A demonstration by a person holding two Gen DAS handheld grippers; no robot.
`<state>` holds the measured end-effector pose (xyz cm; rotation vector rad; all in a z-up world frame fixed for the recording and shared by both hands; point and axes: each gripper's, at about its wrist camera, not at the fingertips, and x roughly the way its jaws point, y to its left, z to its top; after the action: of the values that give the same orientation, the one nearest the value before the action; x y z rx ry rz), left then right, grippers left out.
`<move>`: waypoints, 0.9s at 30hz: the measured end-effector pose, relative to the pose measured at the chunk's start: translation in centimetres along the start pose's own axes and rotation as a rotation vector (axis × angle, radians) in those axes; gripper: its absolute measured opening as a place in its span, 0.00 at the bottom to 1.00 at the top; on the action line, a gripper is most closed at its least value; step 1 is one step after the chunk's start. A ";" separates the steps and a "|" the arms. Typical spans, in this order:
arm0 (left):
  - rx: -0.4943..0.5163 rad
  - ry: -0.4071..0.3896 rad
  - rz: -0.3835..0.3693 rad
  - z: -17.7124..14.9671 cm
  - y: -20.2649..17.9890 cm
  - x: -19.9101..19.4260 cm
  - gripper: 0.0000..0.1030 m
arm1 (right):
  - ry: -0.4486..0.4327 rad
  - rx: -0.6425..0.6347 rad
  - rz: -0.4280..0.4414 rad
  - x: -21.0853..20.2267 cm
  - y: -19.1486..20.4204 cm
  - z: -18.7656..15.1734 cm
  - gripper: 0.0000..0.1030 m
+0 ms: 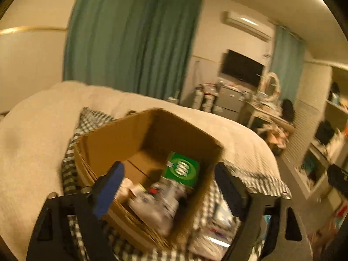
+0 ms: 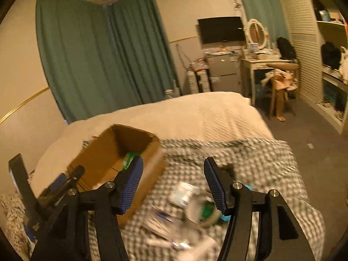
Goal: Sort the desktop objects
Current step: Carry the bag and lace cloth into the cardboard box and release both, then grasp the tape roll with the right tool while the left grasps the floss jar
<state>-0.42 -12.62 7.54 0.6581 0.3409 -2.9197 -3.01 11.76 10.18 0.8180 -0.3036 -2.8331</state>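
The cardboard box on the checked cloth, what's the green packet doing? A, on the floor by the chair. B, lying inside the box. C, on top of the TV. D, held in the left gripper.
B: the green packet sits on the floor of the open cardboard box, beyond the open, empty left gripper.

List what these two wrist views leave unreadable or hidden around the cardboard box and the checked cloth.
- Left wrist view: items beside the green box inside the cardboard box are motion-blurred and unidentifiable.
- Left wrist view: the cardboard box's near wall is partly hidden behind the open left gripper.
- Right wrist view: clutter on the checked cloth between the open right gripper fingers is blurred.
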 end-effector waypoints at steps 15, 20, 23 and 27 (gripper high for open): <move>0.222 0.236 -0.304 -10.3 -8.1 1.1 0.96 | 0.093 0.079 -0.065 -0.3 -9.1 -8.3 0.70; 0.159 0.350 -0.401 -11.5 -8.3 5.0 0.98 | 0.129 0.071 -0.011 0.6 -10.1 -9.9 0.79; 0.200 0.381 -0.342 -12.5 -8.8 6.4 0.98 | 0.137 0.050 -0.020 1.1 -10.2 -10.3 0.80; 0.311 0.373 -0.284 -13.5 -10.0 6.8 0.98 | 0.150 0.091 0.017 2.0 -11.4 -11.0 0.80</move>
<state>-2.73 -0.16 -5.41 1.3079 0.0080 -3.1364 -0.04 20.65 -2.68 1.0353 -0.4183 -2.7398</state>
